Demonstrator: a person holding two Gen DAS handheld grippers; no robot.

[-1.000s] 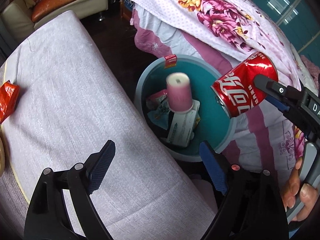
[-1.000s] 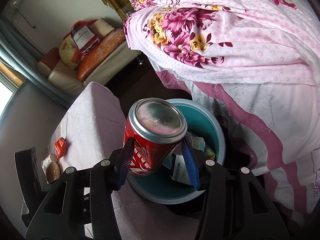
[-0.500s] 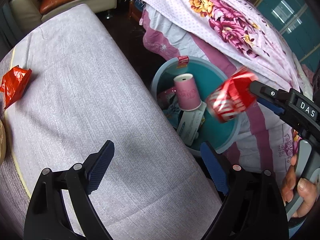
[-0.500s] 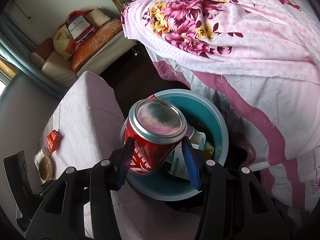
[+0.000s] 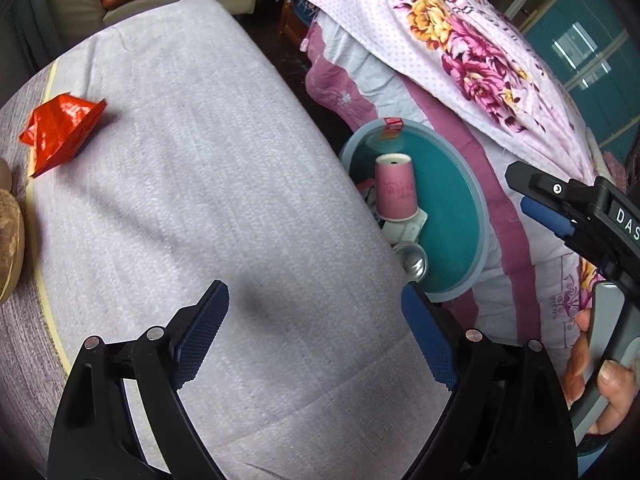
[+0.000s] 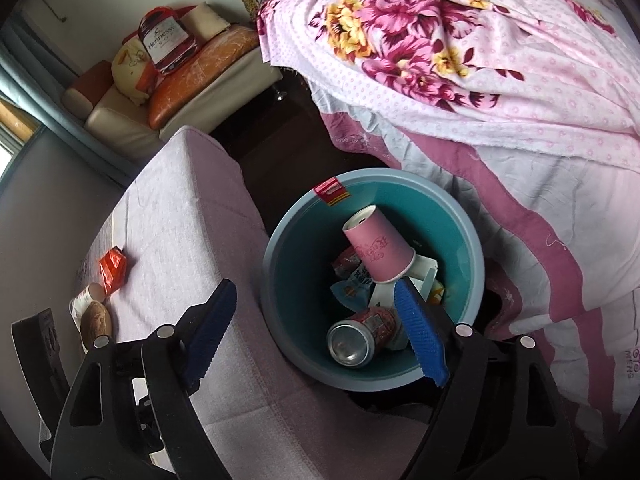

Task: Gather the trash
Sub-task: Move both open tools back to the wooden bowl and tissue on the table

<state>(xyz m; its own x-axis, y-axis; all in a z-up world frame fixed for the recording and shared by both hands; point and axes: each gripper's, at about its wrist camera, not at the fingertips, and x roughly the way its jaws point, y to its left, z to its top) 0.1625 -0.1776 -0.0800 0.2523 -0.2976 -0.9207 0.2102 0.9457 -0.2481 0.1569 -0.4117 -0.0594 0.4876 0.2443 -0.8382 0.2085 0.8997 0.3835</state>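
Note:
A teal trash bin point(image 6: 280, 280) stands on the floor between the table and the bed; it also shows in the left wrist view point(image 5: 478, 216). A red soda can point(image 6: 360, 334) lies inside it beside an upturned pink paper cup point(image 6: 378, 250) and wrappers. My right gripper point(image 6: 316, 332) is open and empty above the bin's near rim. My left gripper point(image 5: 316, 340) is open and empty over the grey tablecloth point(image 5: 192, 184). A crumpled red wrapper point(image 5: 60, 130) lies on the table's far left; it also shows in the right wrist view point(image 6: 112, 270).
A brown bun point(image 6: 96, 322) and a small cup point(image 6: 86, 296) sit at the table's left end. A bed with a pink floral quilt point(image 6: 480, 60) borders the bin on the right. A sofa with cushions point(image 6: 180, 80) stands at the back.
My right gripper opened and let go of the red can, which dropped into the bin. My left gripper drew back from the bin over the table.

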